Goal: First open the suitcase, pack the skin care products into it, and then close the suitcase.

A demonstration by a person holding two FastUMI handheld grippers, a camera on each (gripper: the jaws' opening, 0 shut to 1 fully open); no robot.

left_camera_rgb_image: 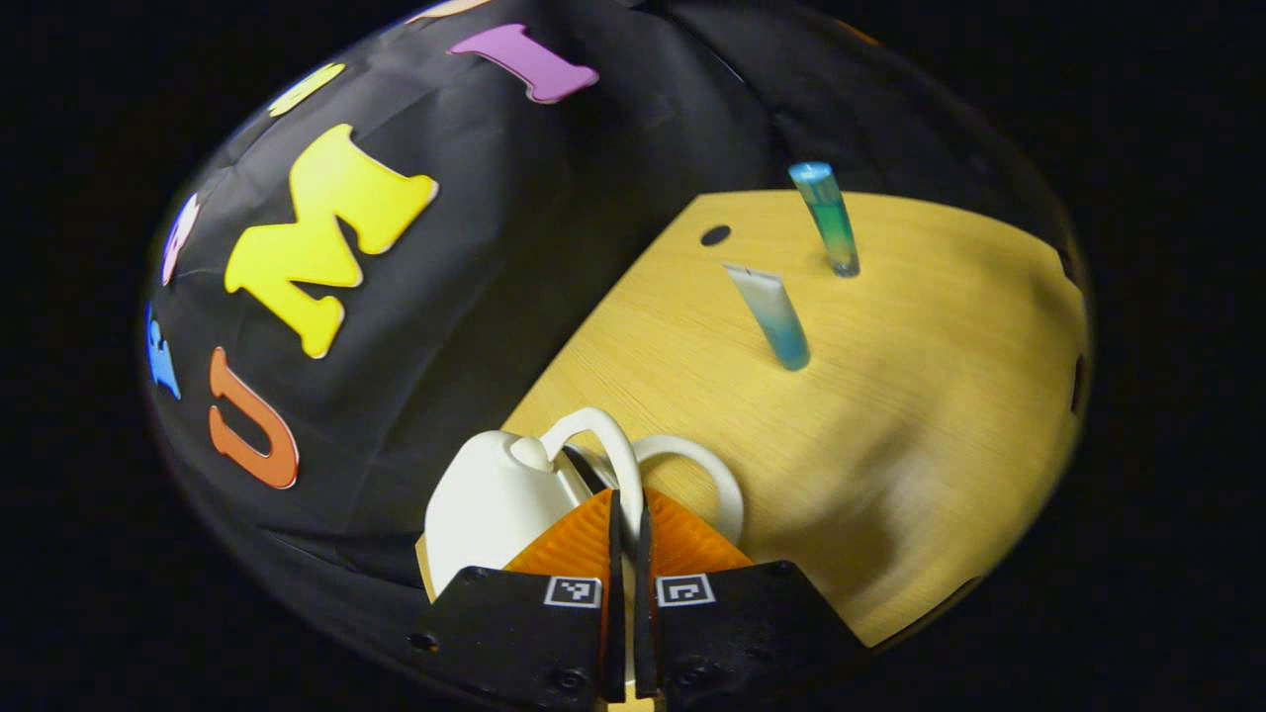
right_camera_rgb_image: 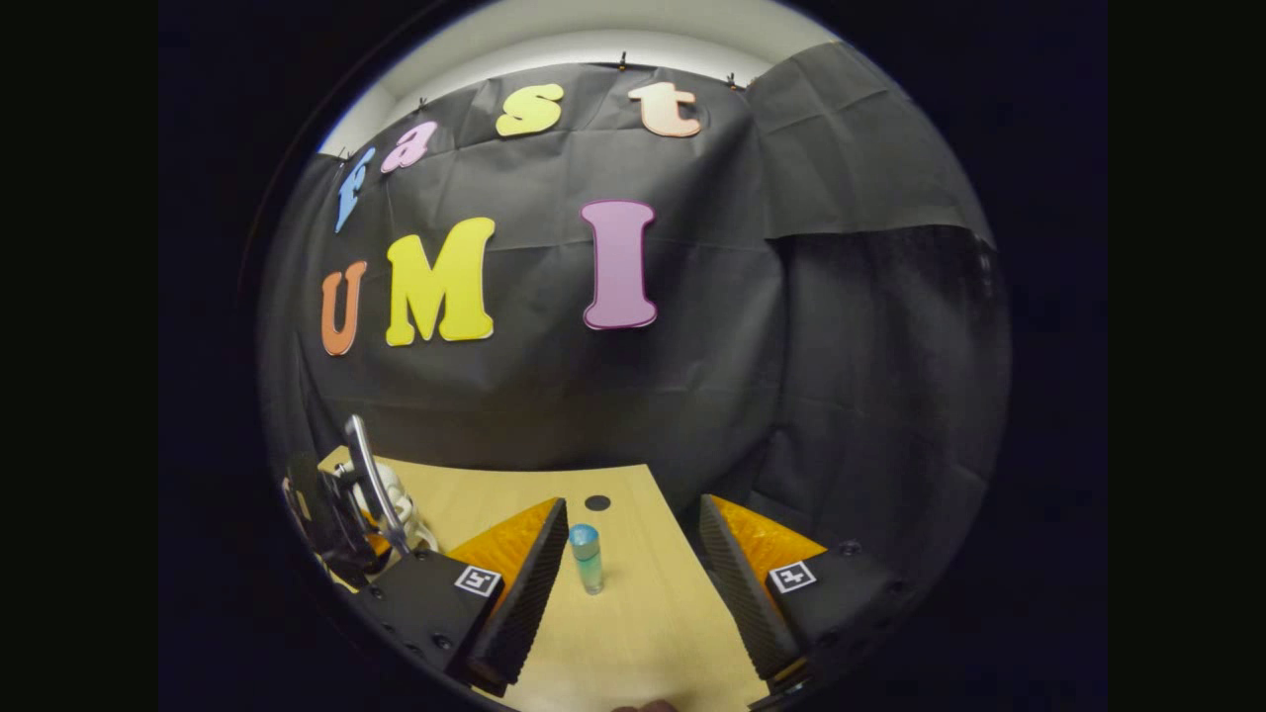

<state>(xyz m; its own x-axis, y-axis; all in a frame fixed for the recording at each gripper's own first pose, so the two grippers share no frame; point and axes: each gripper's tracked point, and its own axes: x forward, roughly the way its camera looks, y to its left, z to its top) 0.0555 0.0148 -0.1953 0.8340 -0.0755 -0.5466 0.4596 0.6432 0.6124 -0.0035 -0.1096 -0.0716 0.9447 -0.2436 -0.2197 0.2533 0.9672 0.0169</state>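
White suitcase [left_camera_rgb_image: 495, 504], blue-green tubes [left_camera_rgb_image: 773, 316], yellow wood-grain table [left_camera_rgb_image: 890, 396].

A light wooden table [right_camera_rgb_image: 633, 633] with visible grain stands against the booth's black cloth wall [right_camera_rgb_image: 692, 376], which hangs creased behind it and along one side. A small dark round hole [right_camera_rgb_image: 597, 502] sits near the tabletop's far edge. Above the cloth, clipped along its top, a pale ceiling strip [right_camera_rgb_image: 593, 30] glows with light.
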